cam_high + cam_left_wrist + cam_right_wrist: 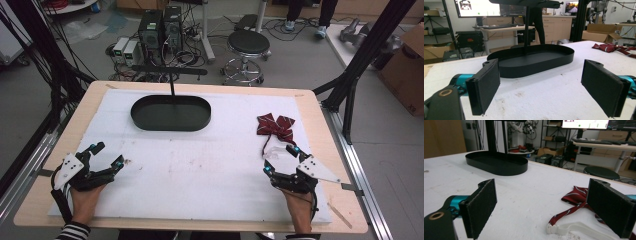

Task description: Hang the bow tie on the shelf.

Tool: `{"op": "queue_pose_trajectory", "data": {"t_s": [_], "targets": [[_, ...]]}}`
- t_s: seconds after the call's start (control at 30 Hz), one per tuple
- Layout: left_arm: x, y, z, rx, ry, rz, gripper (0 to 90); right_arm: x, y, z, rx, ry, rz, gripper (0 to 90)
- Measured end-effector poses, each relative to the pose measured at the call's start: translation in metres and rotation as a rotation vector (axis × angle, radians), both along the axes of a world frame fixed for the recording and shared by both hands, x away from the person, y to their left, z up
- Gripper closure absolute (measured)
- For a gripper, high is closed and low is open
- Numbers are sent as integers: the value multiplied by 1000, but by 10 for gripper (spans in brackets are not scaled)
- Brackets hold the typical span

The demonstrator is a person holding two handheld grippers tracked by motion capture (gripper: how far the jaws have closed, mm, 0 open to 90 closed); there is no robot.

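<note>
A black oval tray [145,117] with an upright post and a crossbar stands at the back middle of the white mat; its rim is also visible in the left gripper view [536,67] and the right gripper view [499,168]. A dark red striped bow tie [275,126] with a white strap lies at the right, just ahead of my right gripper [281,159]. That gripper is open, the bow tie [576,196] lying close in front of its jaws [544,207]. My left gripper [107,154] rests open at the front left, nothing between its jaws [541,87].
The white mat [200,160] covers a wooden table. Beyond the far edge are a round stool [248,42], computer cases [160,30] and cables on the floor. Black frame posts stand at both sides, with a cardboard box [407,70] at far right.
</note>
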State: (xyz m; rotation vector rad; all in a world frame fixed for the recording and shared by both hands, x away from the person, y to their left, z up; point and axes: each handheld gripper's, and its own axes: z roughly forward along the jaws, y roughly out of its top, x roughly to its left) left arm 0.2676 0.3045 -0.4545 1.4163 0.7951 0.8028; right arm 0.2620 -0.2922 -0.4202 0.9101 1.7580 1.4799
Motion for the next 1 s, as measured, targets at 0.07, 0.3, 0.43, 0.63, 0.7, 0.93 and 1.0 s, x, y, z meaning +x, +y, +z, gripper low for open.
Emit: {"op": "queue_pose_trajectory", "data": {"t_s": [0.07,0.3,0.43,0.63,0.7,0.93,1.0], "targets": [[0,0,0,0,-1,1,158,1,-2,5,-12,4,5,87],[0,0,0,-1,-1,3,158,14,-13,40,-104,38,54,87],[0,0,0,3,-1,1,158,28,-18,56,-181,95,87,88],[0,0,0,2,-1,3,159,52,-22,63,-285,206,118,88],[0,0,0,3,-2,2,158,56,-22,63,-301,223,119,88],[0,0,0,4,-1,4,158,76,-27,57,-391,314,126,88],[0,0,0,4,-3,5,158,84,-30,53,-405,349,117,89]]}}
